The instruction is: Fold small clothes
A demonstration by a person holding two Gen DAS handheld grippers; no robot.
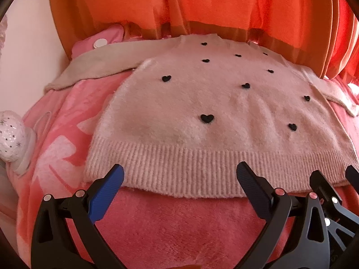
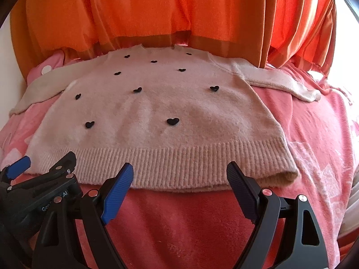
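Left wrist view had the left gripper low at the near hem, its blue-padded fingers spread wide and empty, tips over the ribbed band. The right gripper sat just beside it, likewise splayed apart, holding nothing. Between and beyond them the fuzzy pale-pink knit sweater with small black hearts lay flat, sleeves out, on a plush coral-pink patterned blanket. Pleated orange curtains hung behind.

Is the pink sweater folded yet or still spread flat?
Spread flat: the sweater lies open on the blanket, both sleeves out sideways.
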